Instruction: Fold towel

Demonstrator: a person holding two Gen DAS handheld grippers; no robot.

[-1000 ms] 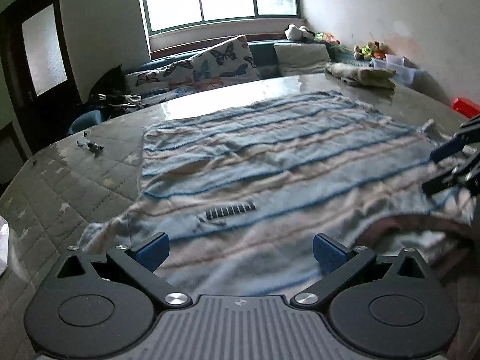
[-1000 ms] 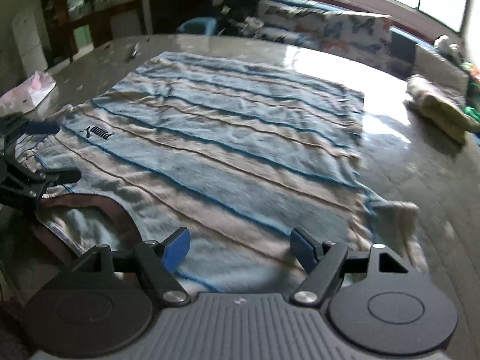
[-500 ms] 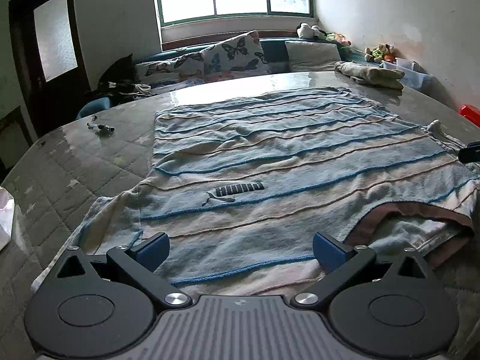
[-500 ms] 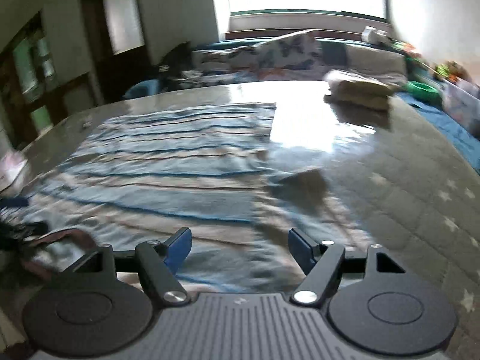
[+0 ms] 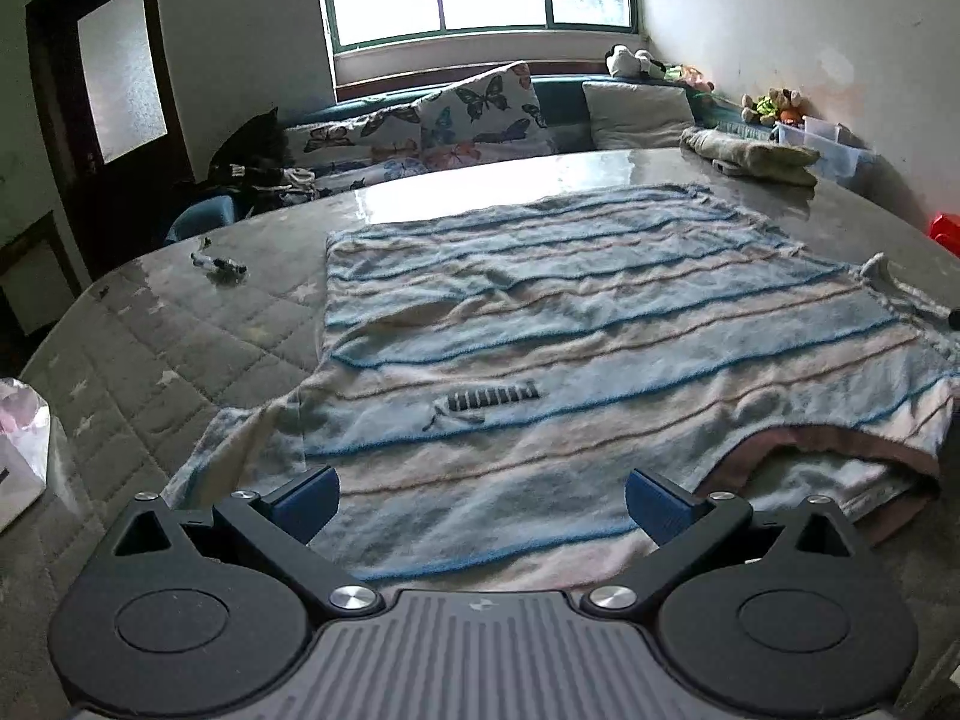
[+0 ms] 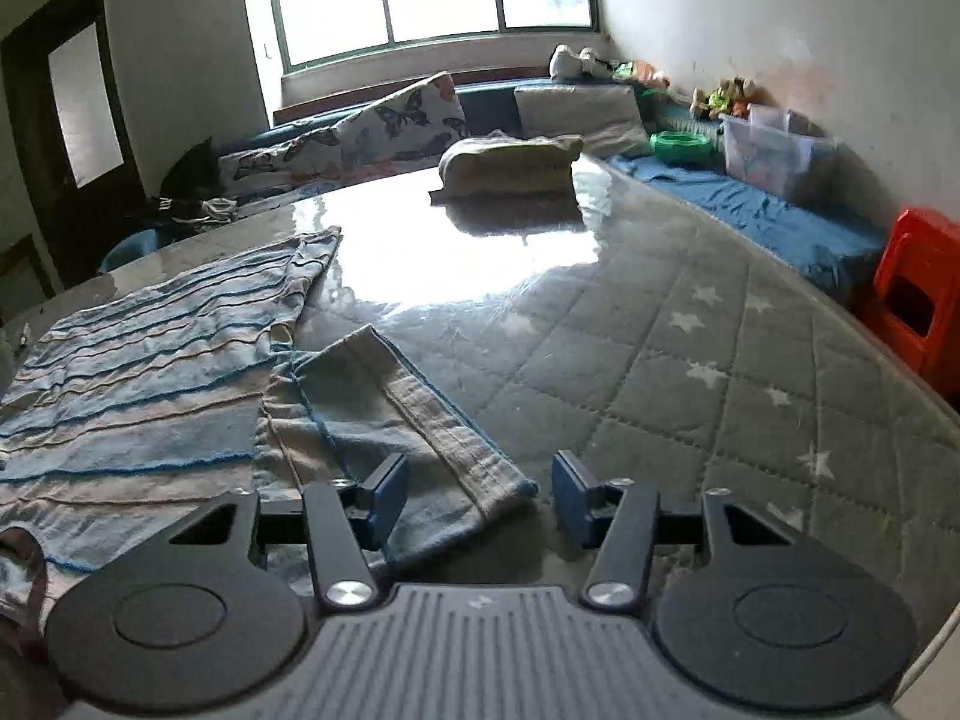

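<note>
Careful: your right claw (image 6: 477, 489) and left claw (image 5: 480, 495), both spread empty, could drag the blue-striped terry garment (image 5: 600, 330) askew across the glossy quilted bench (image 6: 690, 360).

Blue-and-beige striped towel (image 5: 576, 348), blue-tipped claws

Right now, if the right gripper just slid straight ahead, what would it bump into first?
Probably the blue-edged sleeve of the striped blue-and-beige knitted garment, whose end lies between the right gripper's open fingers. Beyond that is the bare grey quilted star-patterned table cover. Depth is unclear.
</note>
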